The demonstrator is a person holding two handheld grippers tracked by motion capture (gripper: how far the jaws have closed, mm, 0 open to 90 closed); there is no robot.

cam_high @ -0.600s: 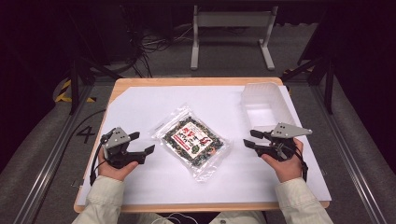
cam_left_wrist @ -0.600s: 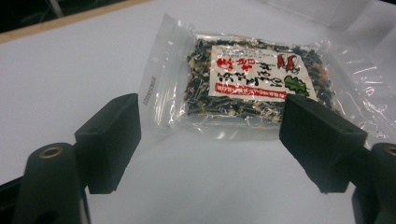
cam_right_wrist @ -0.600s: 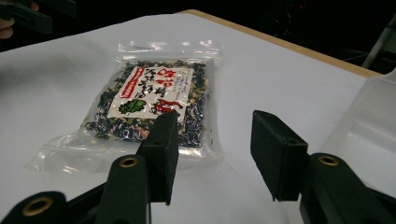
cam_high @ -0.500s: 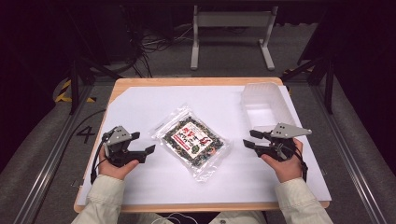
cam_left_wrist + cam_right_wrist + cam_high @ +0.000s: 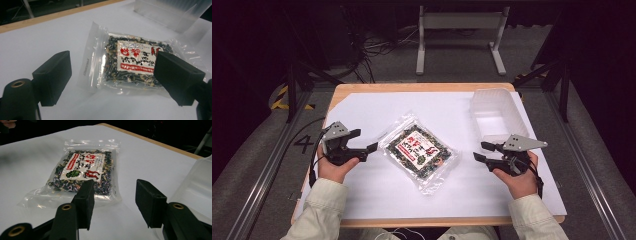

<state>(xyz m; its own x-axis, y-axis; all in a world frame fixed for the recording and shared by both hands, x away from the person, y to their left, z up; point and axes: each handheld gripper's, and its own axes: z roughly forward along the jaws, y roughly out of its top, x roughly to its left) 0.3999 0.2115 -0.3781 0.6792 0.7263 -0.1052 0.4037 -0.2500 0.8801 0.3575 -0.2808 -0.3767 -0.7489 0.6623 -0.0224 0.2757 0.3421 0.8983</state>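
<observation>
My left claw (image 5: 368, 143) sits released, jaws spread, nothing between them; the packet (image 5: 419, 151) of dark dried flakes lies flat on the table (image 5: 377, 195) just ahead of its tips, not touching. Packet centre, red-white label up. Right claw (image 5: 478, 151) is also released, jaws half apart and empty, packet near and ahead of it, clear bin (image 5: 494, 116) just beyond that claw. Judgement: pickup step. I'd come in low at the bare sealed edge, pinch the film, not the bulge, lift level.
</observation>
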